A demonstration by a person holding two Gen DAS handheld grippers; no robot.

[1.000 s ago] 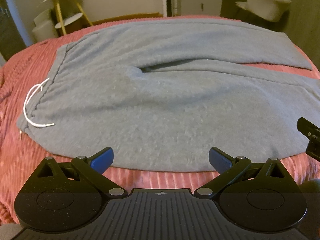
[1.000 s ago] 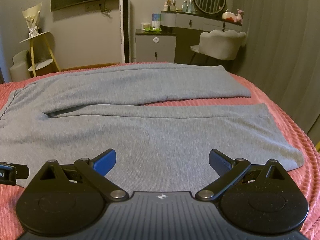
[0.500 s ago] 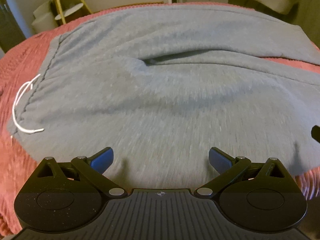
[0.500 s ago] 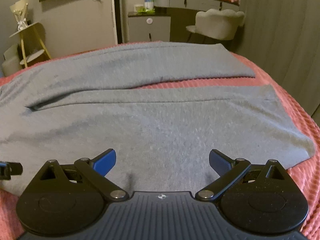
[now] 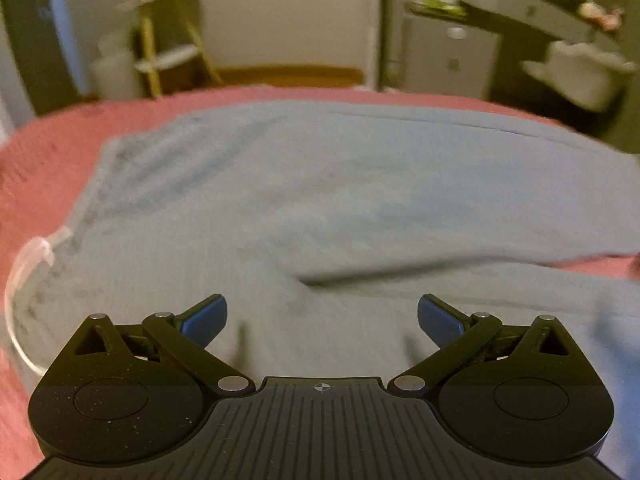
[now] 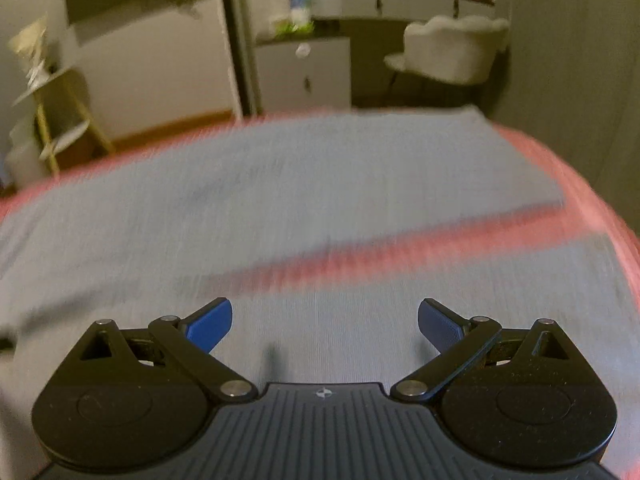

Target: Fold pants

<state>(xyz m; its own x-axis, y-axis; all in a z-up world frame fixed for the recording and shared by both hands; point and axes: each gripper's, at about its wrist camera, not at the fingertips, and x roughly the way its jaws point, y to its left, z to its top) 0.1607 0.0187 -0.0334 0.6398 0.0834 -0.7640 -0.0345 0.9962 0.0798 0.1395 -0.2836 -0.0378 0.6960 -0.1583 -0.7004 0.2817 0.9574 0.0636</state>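
Both hand-held grippers, left (image 5: pixel 322 320) & right (image 6: pixel 325 322), spread wide over pants (image 5: pixel 320 208).

The pants (image 5: pixel 320 200) lie flat on the bed (image 5: pixel 40 168), waist to the left, legs running right. A drawstring (image 5: pixel 24 268) trails off the waist at the near left. Between the two legs a strip of bed shows. The left gripper (image 5: pixel 322 316) sits over the crotch, the right gripper (image 6: pixel 325 320) over the near leg (image 6: pixel 320 320). Beyond the bed, a shelf (image 6: pixel 52 120) stands far left, a chair (image 6: pixel 452 52) far right
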